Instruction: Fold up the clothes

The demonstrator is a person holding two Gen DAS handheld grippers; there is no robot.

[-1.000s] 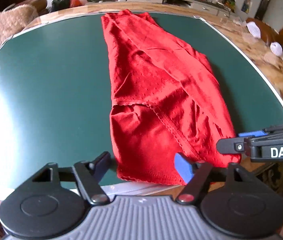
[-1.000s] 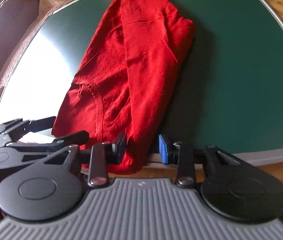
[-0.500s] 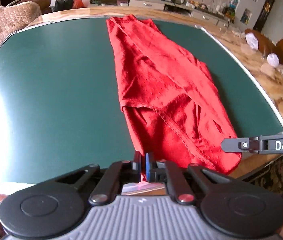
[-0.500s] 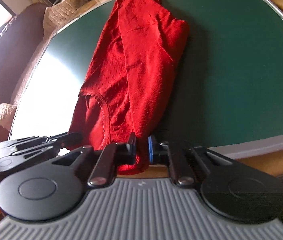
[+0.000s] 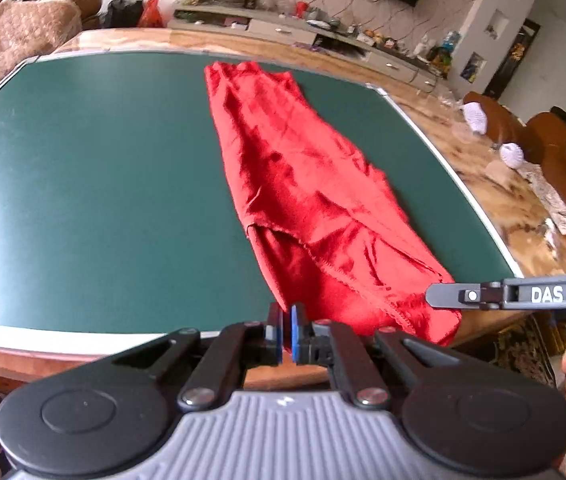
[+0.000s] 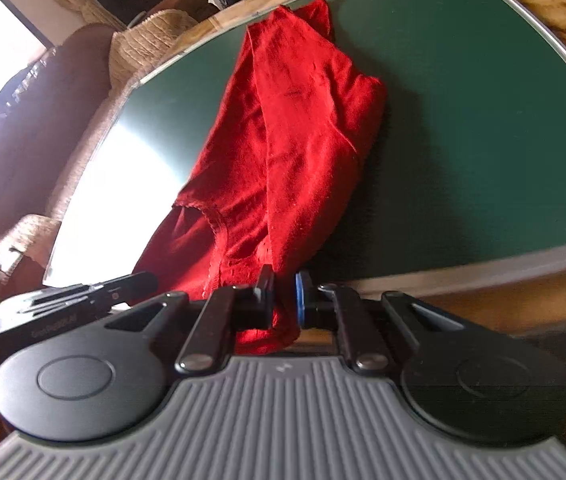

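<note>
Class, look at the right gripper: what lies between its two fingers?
In the right wrist view, the right gripper pinches the near corner of the red garment.

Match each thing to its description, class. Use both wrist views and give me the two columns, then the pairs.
Things:
1. left gripper
2. right gripper
3. red garment
4. table mat

Descriptions:
A. dark green, flat
B. clamped on the garment's near right corner
C. lying lengthwise, reaching the near table edge
D. pinched at the garment's near left corner

Pairs: 1-D, 2-B, 3-C, 4-A
</note>
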